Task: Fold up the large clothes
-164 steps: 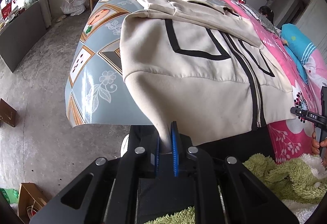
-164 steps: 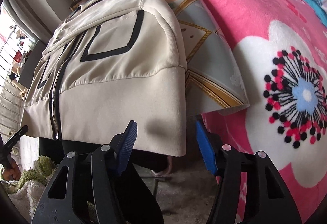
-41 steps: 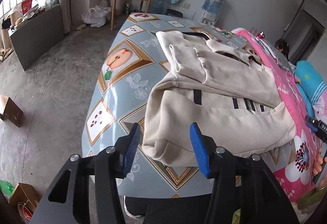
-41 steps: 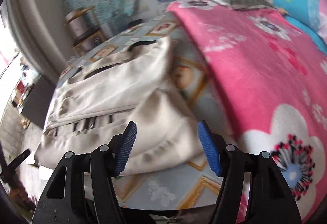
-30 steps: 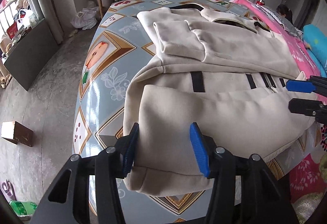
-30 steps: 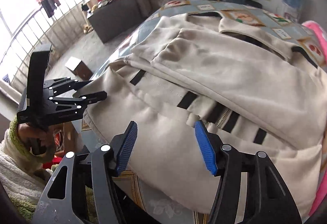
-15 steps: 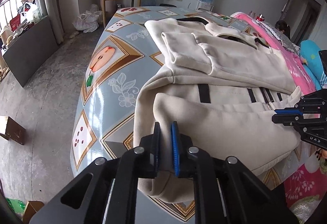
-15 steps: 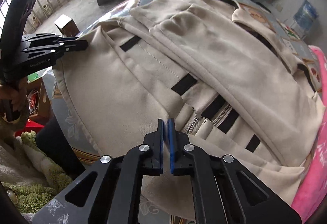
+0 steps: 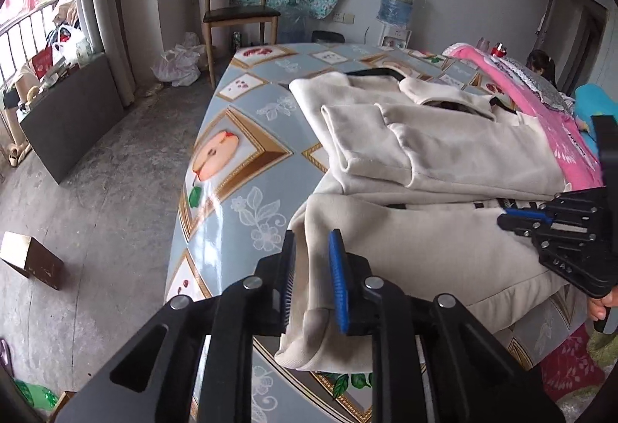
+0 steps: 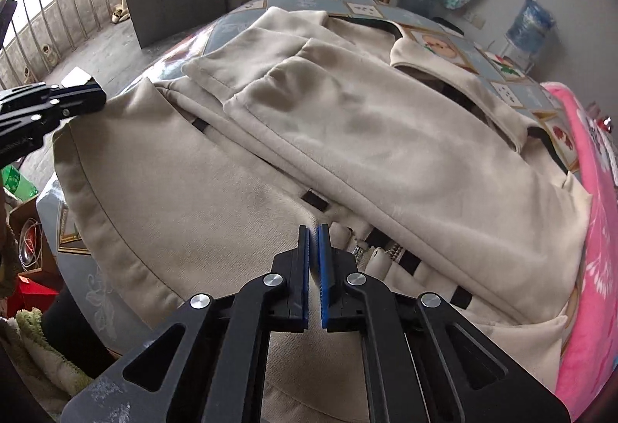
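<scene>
Lying on the patterned table (image 9: 231,160), the cream jacket (image 9: 444,152) is partly folded, hem doubled over its zipper (image 10: 386,253). A pink blanket (image 9: 540,110) borders it, with a wooden chair (image 9: 239,13) and water jug (image 9: 398,0) beyond. The left gripper (image 9: 312,278) pinches the hem corner, its jaws slightly wider than half a second ago. The right gripper (image 10: 313,272) stays nearly closed, and I cannot tell whether it holds cloth.

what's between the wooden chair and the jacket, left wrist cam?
Only bare patterned tablecloth: the left wrist view shows nothing on that stretch between the wooden chair and the far edge of the beige jacket.
</scene>
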Available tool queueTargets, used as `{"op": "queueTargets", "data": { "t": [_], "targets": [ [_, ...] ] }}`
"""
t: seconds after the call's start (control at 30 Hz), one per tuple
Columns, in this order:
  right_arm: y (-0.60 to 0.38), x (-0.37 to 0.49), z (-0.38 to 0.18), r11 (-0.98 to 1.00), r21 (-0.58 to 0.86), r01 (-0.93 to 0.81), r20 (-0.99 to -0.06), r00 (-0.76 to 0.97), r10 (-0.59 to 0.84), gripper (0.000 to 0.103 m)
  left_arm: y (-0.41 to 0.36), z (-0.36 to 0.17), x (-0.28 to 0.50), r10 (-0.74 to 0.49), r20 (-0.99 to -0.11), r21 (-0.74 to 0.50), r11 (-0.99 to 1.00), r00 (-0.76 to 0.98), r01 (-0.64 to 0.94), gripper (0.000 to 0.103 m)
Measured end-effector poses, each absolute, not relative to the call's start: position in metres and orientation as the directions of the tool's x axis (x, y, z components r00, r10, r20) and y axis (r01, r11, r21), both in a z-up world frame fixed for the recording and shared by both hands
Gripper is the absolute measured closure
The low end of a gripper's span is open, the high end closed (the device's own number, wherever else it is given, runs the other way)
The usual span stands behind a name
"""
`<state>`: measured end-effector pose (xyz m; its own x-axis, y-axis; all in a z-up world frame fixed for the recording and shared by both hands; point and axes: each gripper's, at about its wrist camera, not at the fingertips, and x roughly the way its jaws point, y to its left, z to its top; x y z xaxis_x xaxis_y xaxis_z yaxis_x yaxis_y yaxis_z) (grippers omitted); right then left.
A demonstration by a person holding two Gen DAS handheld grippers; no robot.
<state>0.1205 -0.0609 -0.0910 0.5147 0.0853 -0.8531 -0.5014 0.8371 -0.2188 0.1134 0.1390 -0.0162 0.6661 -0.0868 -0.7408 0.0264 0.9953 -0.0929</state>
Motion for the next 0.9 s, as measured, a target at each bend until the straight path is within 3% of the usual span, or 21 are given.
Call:
{"op": "queueTargets", "data": {
  "t": [0.1,0.2,0.33,0.47,0.6,0.9],
  "targets": [
    [-0.062,0.122,-0.094,0.849,-0.202,-0.489,-0.854,0.512,0.091,0.098,0.132,-0.004,0.110,-0.177,-0.714,-0.145,0.984,0.677,0.104,0.086],
    [-0.064,0.122,-0.093,0.863,-0.182,-0.471,-0.854,0.511,0.098,0.097,0.107,-0.012,0.119,-0.284,-0.751,-0.196,0.958,0.596,0.209,0.085],
    [-0.082,0.121,-0.080,0.909,-0.082,-0.409,-0.851,0.503,0.150,0.085,0.081,-0.050,0.133,-0.226,-0.839,-0.140,0.969,0.494,0.205,0.085],
    [-0.135,0.104,-0.044,0.960,0.024,-0.280,-0.803,0.567,0.186,0.076,0.082,-0.051,0.132,-0.214,-0.838,-0.129,0.971,0.501,0.199,0.085],
    [-0.190,0.087,-0.028,0.988,0.032,-0.150,-0.797,0.593,0.116,0.054,0.082,-0.051,0.132,-0.208,-0.839,-0.122,0.973,0.502,0.198,0.085],
    [-0.211,0.113,-0.072,0.994,-0.102,-0.028,-0.857,0.510,-0.073,0.052,0.081,-0.051,0.132,-0.195,-0.838,-0.113,0.976,0.510,0.187,0.085]
  ]
}}
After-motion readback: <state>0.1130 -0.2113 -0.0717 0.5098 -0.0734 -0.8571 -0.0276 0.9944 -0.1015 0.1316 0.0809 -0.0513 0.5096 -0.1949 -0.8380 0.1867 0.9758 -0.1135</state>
